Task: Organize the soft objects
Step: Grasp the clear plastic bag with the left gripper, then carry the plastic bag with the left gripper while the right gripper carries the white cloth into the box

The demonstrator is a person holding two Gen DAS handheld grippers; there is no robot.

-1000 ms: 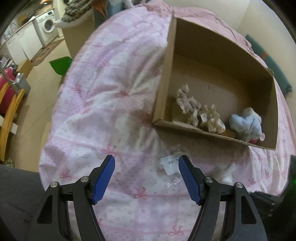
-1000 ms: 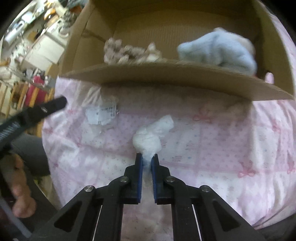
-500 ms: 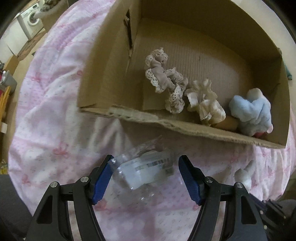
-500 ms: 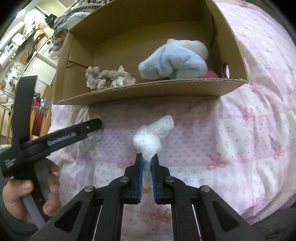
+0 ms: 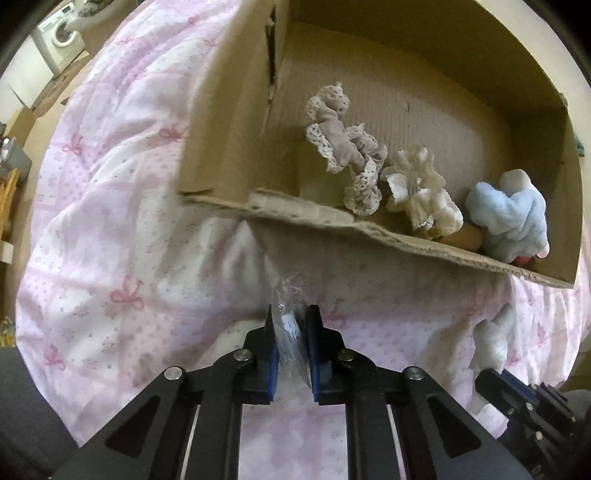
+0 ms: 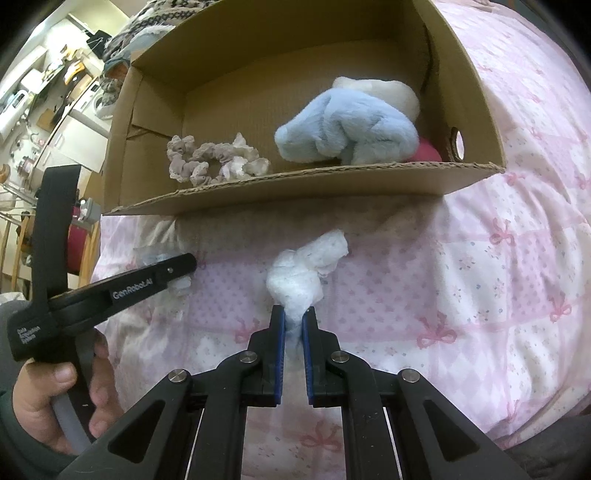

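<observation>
My left gripper (image 5: pixel 290 321) is shut on a clear plastic packet (image 5: pixel 289 314) with a white label, on the pink bedspread just before the cardboard box (image 5: pixel 229 122). My right gripper (image 6: pixel 293 319) is shut on a white fluffy wad (image 6: pixel 303 269), held above the bedspread in front of the box (image 6: pixel 295 192). The wad also shows in the left wrist view (image 5: pixel 493 341). Inside the box lie a beige lace scrunchie (image 5: pixel 343 147), a cream scrunchie (image 5: pixel 421 192) and a blue plush toy (image 5: pixel 511 214).
The box sits on a bed with a pink bow-patterned cover (image 6: pixel 517 258). The left gripper and the hand holding it (image 6: pixel 55 398) fill the lower left of the right wrist view. A washing machine (image 5: pixel 61 31) and furniture stand beyond the bed at the left.
My left gripper moved up to the plastic packet and closed on it. My right gripper stayed shut on the white wad and rose slightly toward the box.
</observation>
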